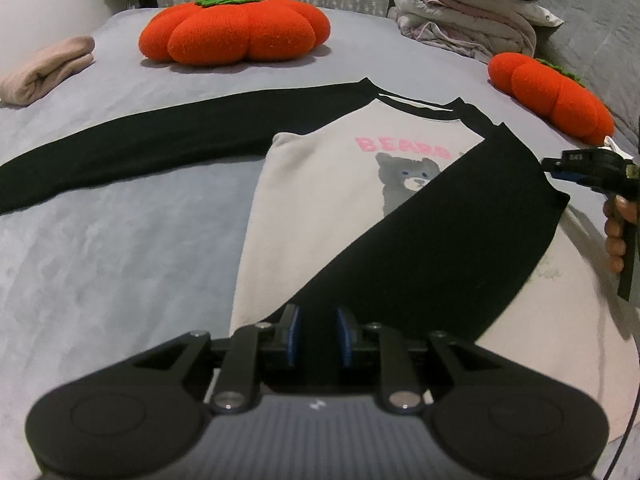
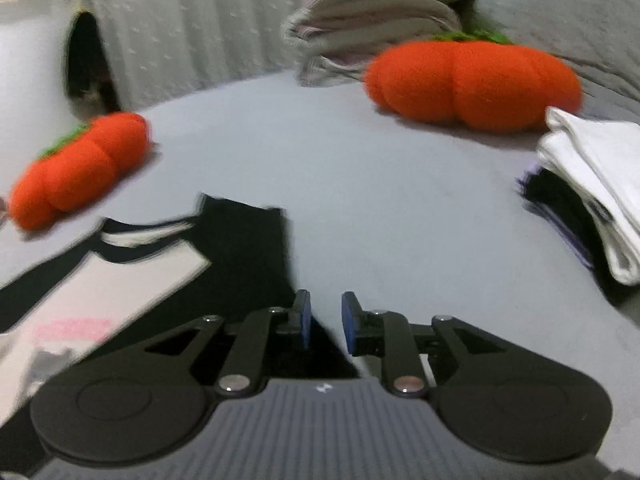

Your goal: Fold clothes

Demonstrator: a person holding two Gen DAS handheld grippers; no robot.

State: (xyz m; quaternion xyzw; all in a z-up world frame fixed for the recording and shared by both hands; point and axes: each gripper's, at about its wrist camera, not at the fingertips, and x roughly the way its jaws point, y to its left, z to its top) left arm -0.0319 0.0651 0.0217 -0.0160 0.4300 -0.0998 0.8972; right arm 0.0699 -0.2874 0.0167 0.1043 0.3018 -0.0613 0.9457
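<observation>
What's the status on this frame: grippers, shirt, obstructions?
Left gripper open, empty. Right gripper open, empty. Shirt flat, one sleeve folded across. Pumpkin cushions clear of it.

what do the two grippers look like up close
Both match: the left gripper and right gripper have black linkage arms with silver pivot pins, blue pads on the fingers, round black side discs and a ribbed grey body with a small white logo.

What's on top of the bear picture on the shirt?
A black sleeve is folded across the shirt. It covers the lower right part of the bear and the end of the pink word. The bear's face shows; the parts under the sleeve cannot be seen.
</observation>
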